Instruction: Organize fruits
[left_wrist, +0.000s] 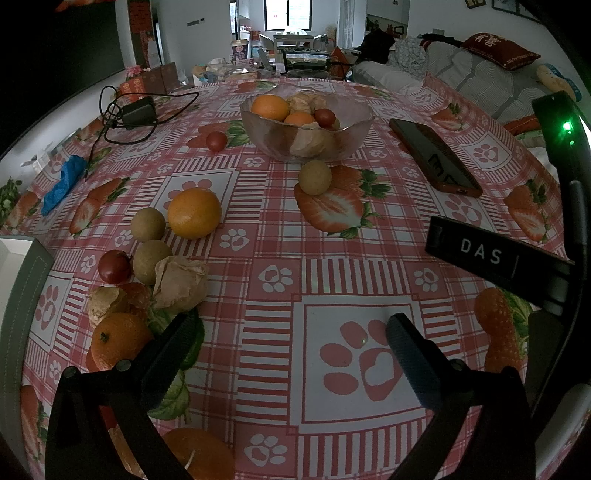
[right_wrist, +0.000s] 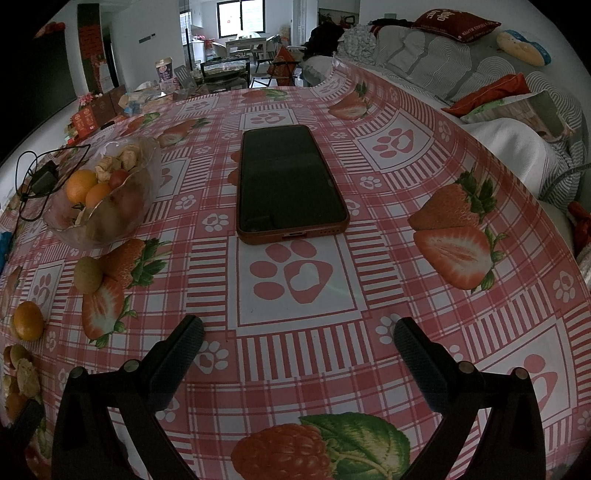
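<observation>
A glass bowl (left_wrist: 351, 129) holding oranges, a cherry tomato and husked physalis stands mid-table; it also shows in the right wrist view (right_wrist: 144, 192). Loose fruit lies on the cloth: a large orange (left_wrist: 194, 212), longans (left_wrist: 147, 224) (left_wrist: 315, 177), cherry tomatoes (left_wrist: 114, 266) (left_wrist: 216, 141), husked physalis (left_wrist: 181, 282) and small oranges (left_wrist: 118, 341) (left_wrist: 201, 458). My left gripper (left_wrist: 291, 332) is open and empty above the cloth, right of the fruit cluster. My right gripper (right_wrist: 297, 332) is open and empty, in front of the phone; its body shows in the left view (left_wrist: 498, 254).
A phone in an orange case (right_wrist: 291, 184) lies right of the bowl, also in the left wrist view (left_wrist: 436, 157). A charger with cable (left_wrist: 138, 112) and a blue cloth (left_wrist: 62, 184) lie at the far left. A sofa with cushions (right_wrist: 480, 74) borders the table's right side.
</observation>
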